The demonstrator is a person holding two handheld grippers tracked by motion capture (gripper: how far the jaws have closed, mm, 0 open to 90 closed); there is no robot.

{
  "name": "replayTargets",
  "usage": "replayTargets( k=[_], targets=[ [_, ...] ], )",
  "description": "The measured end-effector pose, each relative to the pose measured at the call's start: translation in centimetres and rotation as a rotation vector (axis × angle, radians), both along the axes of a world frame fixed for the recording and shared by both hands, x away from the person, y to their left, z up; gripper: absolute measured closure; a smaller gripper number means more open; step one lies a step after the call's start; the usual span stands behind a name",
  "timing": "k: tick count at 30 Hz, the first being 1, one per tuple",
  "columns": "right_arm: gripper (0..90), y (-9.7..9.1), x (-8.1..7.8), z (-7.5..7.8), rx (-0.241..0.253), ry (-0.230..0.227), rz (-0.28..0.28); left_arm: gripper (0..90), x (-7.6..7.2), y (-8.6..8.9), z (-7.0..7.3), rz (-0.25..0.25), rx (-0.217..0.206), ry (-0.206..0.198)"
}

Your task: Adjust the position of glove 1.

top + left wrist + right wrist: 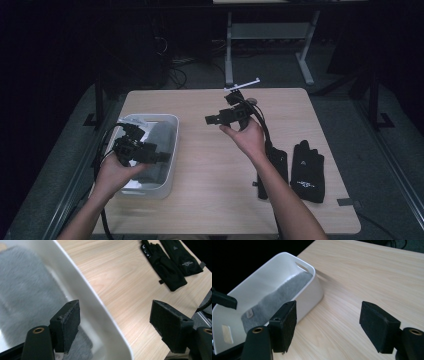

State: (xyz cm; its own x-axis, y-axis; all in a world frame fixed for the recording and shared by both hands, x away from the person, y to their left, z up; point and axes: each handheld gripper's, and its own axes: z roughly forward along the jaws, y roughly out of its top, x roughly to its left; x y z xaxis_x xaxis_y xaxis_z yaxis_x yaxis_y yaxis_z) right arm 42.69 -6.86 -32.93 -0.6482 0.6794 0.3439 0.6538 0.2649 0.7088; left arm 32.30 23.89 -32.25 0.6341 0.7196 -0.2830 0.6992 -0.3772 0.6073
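Note:
A white plastic bin (173,150) stands at the left of the wooden table (215,200), with a grey fuzzy cloth (22,285) lying inside it. The left gripper (161,157) hovers over the bin's near part, open, with nothing between its jaws; in the left gripper view (115,312) the bin's rim (95,302) runs between them. A hand holds the right gripper (212,120) above the table's middle, pointing left toward the bin. It is open and empty (328,312). The right gripper view shows the bin (312,293) and the cloth (279,295) ahead.
Two black gloves (307,172) (276,165) lie side by side near the table's right front; the left gripper view shows them too (165,265) (182,255). Bare wood lies between the bin and the gloves. Beyond the table stands a white desk frame (230,50) on a dark floor.

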Motion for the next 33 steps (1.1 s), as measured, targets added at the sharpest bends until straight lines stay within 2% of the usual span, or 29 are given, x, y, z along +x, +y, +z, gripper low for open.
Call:
replayTargets(
  k=[12, 17, 21, 25, 33],
  targets=[
    [28.3, -4.6, -1.1, -0.2, -0.005, 0.008, -0.045, 20.7, -0.1, -2.7, 0.3, -0.041, -0.009, -0.025],
    [28.2, -6.4, -1.4, -0.7, 0.007, 0.022, -0.067, 20.4, -0.1, -3.6, 0.5, -0.048, -0.017, -0.018],
    [27.8, -7.4, -1.6, -0.9, -0.002, 0.034, -0.079, 20.4, -0.1, -4.1, 0.5, -0.054, -0.023, -0.025],
    [27.8, -8.4, -1.8, -1.1, -0.013, 0.022, -0.088, 20.2, 0.0, -4.6, 0.4, -0.060, -0.027, -0.034],
    [27.5, -11.0, -2.6, -1.8, -0.019, 0.044, -0.122, 19.5, -0.1, -6.1, 0.3, -0.083, -0.029, -0.035]
  ],
)
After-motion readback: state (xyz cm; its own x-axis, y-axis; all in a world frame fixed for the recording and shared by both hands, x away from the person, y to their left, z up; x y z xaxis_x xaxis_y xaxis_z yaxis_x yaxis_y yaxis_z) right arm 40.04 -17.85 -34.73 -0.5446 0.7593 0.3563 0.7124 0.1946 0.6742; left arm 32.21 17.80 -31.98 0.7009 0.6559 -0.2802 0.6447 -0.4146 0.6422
